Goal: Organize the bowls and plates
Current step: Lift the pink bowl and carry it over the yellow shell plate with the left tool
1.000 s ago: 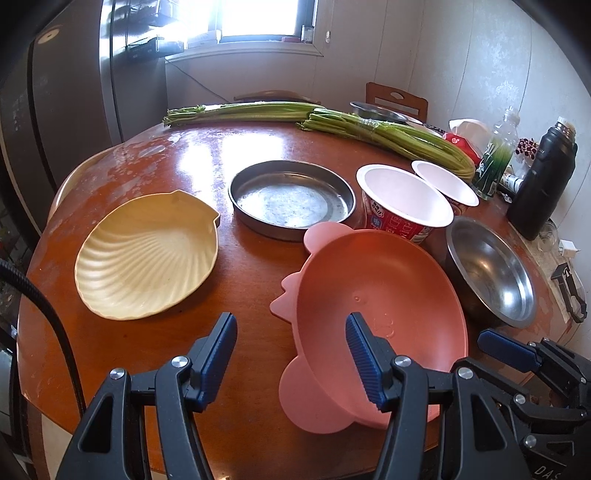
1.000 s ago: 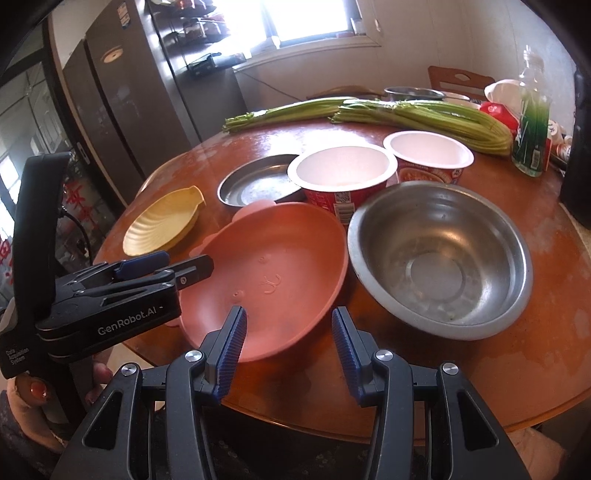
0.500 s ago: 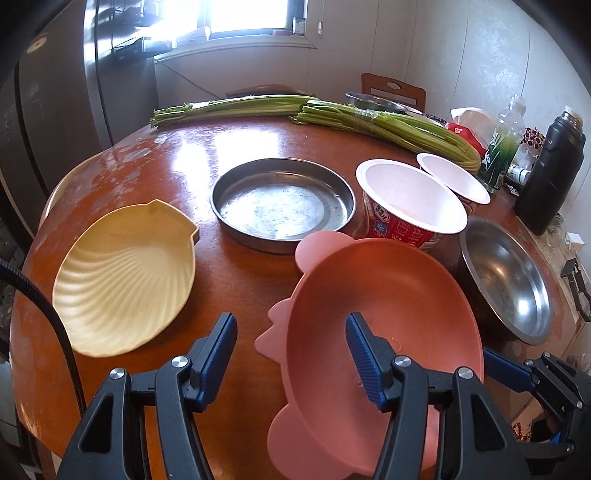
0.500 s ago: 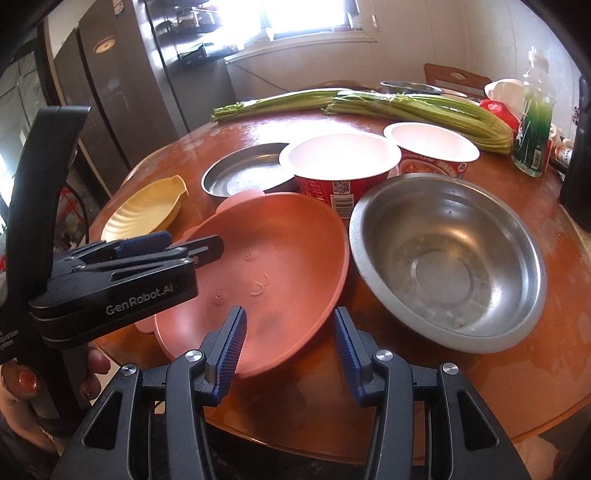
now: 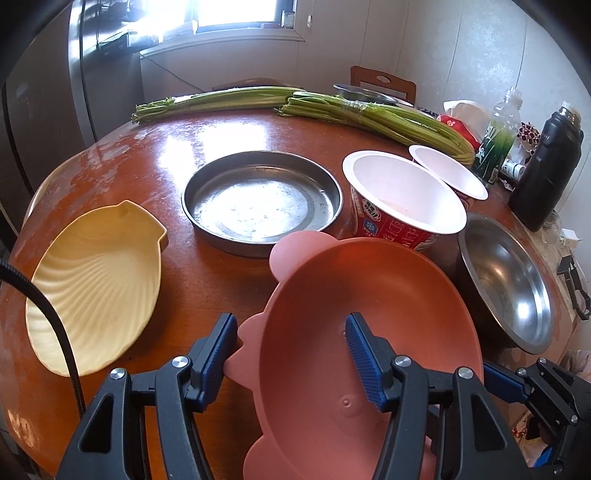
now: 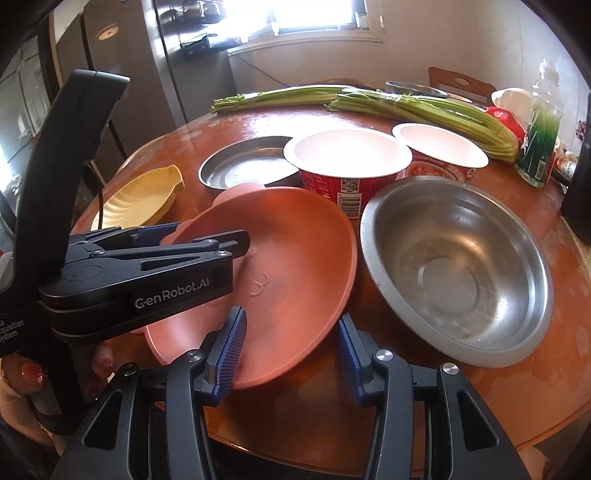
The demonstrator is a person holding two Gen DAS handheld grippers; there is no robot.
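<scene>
On round wooden table (image 5: 155, 155): dishes, celery (image 5: 376, 118); window (image 5: 240, 14) behind.

Sitting on the table are one pink bowl (image 5: 369, 314), one yellow shell plate (image 5: 96, 288), one steel pan (image 5: 260, 203), one steel bowl (image 5: 509, 284), two paper cups (image 5: 402, 199), two celery bundles (image 5: 376, 118) and two bottles (image 5: 546, 162).

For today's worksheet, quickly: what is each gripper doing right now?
Left gripper: open, fingers astride the pink bowl's rim, not pressing it.
Right gripper: open, fingers either side of the same bowl's near edge, holding nothing.
</scene>
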